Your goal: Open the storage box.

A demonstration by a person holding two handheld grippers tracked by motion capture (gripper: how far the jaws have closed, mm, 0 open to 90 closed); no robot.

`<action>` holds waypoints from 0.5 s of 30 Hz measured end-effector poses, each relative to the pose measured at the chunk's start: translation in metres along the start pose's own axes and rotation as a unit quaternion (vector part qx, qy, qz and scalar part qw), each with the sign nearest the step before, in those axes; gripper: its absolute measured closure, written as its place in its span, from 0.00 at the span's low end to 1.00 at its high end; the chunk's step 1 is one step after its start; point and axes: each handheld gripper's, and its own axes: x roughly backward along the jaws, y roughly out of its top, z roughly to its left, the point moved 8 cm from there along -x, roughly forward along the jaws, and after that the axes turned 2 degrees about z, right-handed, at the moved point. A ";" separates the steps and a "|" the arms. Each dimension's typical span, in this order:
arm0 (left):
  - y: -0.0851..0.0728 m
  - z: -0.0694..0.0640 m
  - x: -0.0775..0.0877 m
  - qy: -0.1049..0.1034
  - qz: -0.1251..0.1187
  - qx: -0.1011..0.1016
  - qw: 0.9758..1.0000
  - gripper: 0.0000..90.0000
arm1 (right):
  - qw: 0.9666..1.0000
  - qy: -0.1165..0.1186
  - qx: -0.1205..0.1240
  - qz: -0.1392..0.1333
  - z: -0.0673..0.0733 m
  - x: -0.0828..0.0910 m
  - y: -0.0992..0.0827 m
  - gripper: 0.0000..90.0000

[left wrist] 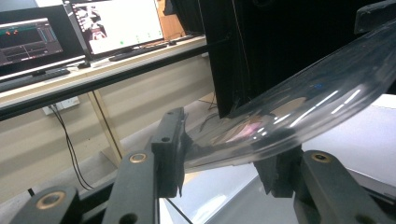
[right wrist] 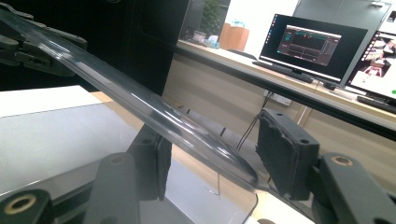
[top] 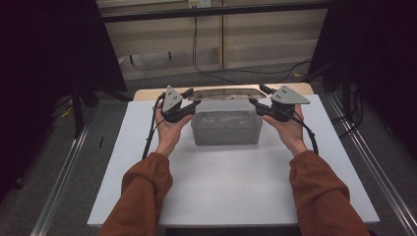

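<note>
White board [top: 231, 191] covers the tabletop, matt and bare apart from a translucent grey plastic box [top: 226, 129] standing near its far middle. A strip of pale wood table [top: 147, 93] shows at the board's far edge. Grey floor lies around it, with metal rails [top: 59, 182] running down both sides, black cables [top: 211, 69] trailing along a beige wall, and dark panels left and right. Both gripper views show a long desk with lit monitors [right wrist: 310, 46].

A clear plastic lid [top: 227, 93] hangs above the box's far rim, held between the two tools. The left gripper [left wrist: 224, 161] has the lid's end between its jaws, both pads seeming to press on the edge. The right gripper [right wrist: 215, 161] has the lid's other end passing between its jaws; the near pad sits against it, while the far pad [right wrist: 285, 154] stands a little off, so I cannot tell whether it grips
</note>
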 end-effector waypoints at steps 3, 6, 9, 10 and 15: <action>0.001 0.001 -0.001 0.001 0.003 -0.009 1.000 0.65 | 1.000 -0.002 -0.007 -0.001 -0.004 -0.001 -0.002 0.51; 0.002 0.003 -0.001 -0.002 0.004 -0.011 1.000 0.66 | 1.000 -0.005 -0.008 -0.001 -0.006 -0.002 -0.003 0.55; 0.003 0.004 -0.002 0.000 0.002 -0.009 1.000 0.67 | 1.000 -0.004 -0.005 -0.001 -0.007 -0.003 -0.004 0.60; 0.003 0.004 -0.002 0.000 0.001 -0.007 1.000 0.67 | 1.000 -0.006 -0.007 -0.001 -0.009 -0.004 -0.005 0.62; 0.004 0.008 -0.005 0.005 -0.005 -0.004 1.000 0.68 | 1.000 0.000 -0.026 0.000 -0.017 -0.008 -0.007 0.66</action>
